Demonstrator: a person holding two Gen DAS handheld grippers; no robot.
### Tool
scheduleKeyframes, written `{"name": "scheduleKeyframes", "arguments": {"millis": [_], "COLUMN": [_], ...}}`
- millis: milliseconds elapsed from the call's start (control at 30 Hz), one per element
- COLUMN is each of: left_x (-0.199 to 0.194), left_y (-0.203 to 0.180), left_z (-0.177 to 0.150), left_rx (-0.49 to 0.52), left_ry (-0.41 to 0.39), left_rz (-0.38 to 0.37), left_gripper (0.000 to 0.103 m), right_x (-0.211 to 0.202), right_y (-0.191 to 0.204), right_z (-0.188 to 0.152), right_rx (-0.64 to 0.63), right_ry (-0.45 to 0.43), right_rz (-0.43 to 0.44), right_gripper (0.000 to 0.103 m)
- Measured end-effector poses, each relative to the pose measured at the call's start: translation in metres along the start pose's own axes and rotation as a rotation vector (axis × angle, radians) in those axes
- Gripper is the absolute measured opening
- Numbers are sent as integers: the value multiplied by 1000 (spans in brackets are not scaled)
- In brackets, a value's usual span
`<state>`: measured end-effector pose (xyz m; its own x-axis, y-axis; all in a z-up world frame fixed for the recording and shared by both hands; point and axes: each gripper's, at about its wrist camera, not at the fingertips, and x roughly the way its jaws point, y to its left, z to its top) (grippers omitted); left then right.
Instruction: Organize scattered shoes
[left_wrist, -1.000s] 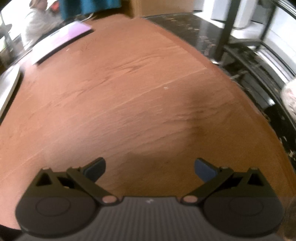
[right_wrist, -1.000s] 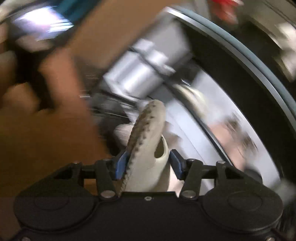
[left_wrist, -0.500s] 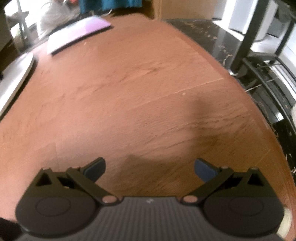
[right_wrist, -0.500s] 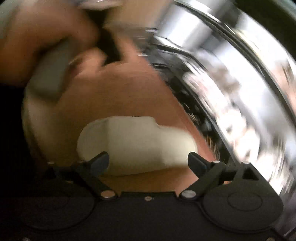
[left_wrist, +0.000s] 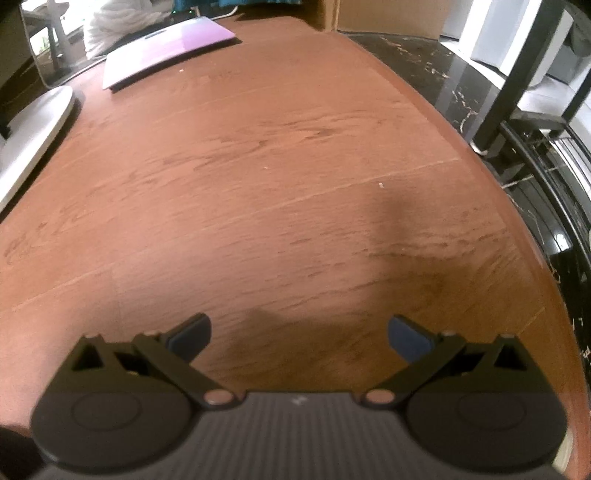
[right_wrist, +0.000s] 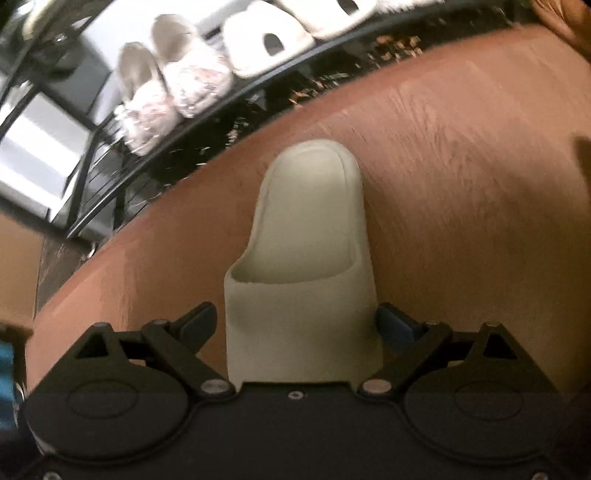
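Your left tool (left_wrist: 298, 332) was spread wide with nothing between its fingers, hovering over bare wood floor (left_wrist: 258, 177). A purple flat board (left_wrist: 168, 46) lay far ahead on that floor, and a pale curved plate edge (left_wrist: 33, 125) sat at the far left. Black rack legs (left_wrist: 517, 85) stood on the dark marble strip (left_wrist: 424, 70) to the right.

Your right tool (right_wrist: 297, 325) was also spread, straddling the cream slide slipper (right_wrist: 306, 240). The slipper lay sole down on the floor, its closed strap end between your fingers and the open end pointing away from you. The right finger (right_wrist: 397, 326) sat against or just beside the slipper's side; I could not tell whether it touched. The left finger (right_wrist: 197, 323) stood clearly apart from it, so you had no grip on it.

Ahead and left, a low black rack (right_wrist: 155, 158) carried a pair of fuzzy pink slippers (right_wrist: 162, 92) side by side, with a white fluffy slipper (right_wrist: 266, 40) next to them. The view there was motion-blurred, so finer detail was unreadable.
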<state>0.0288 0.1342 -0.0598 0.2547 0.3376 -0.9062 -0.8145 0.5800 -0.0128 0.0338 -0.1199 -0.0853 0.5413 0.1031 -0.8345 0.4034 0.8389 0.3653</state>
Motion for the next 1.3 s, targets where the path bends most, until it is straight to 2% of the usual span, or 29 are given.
{"name": "scheduleKeyframes", "arguments": {"millis": [267, 300, 367, 433, 533, 600, 700, 833, 933, 1033, 1233, 1300], "left_x": [4, 3, 2, 0, 1, 2, 2, 3, 5, 6, 6, 6], "left_y": [-2, -3, -5, -6, -6, -6, -6, -7, -9, -9, -10, -9], "left_z": [-2, -3, -4, -5, -5, -5, -5, -5, -5, -4, -5, -4], "left_rx": [16, 21, 32, 40, 35, 40, 45, 45, 55, 55, 57, 53], "left_ry": [30, 29, 27, 22, 24, 34, 36, 34, 43, 46, 51, 52], "left_rz": [-7, -10, -15, -19, -24, -23, -23, -21, -18, -15, -18, -19], "left_gripper": [102, 102, 102, 102, 102, 102, 102, 102, 102, 102, 102, 102], "right_x": [3, 0, -5, -21, -31, -30, -13, 3, 2, -10, -64, -75], "right_y": [-7, -21, -34, -53, -61, -61, -50, -34, -33, -43, -47, -44], "right_z": [7, 16, 26, 33, 30, 25, 15, 8, 6, 9, 23, 26], "right_rx": [-170, -178, -157, -115, -106, -80, -58, -112, -137, -112, -53, -61], "right_ry": [4, 0, -4, -52, -107, -118, -84, -96, -108, -125, -220, -233], "right_rz": [-43, -46, -47, -40, -65, -66, -65, -135, -133, -73, 140, 178], "right_gripper": [95, 95, 95, 99, 102, 102, 102, 103, 101, 99, 97, 97]}}
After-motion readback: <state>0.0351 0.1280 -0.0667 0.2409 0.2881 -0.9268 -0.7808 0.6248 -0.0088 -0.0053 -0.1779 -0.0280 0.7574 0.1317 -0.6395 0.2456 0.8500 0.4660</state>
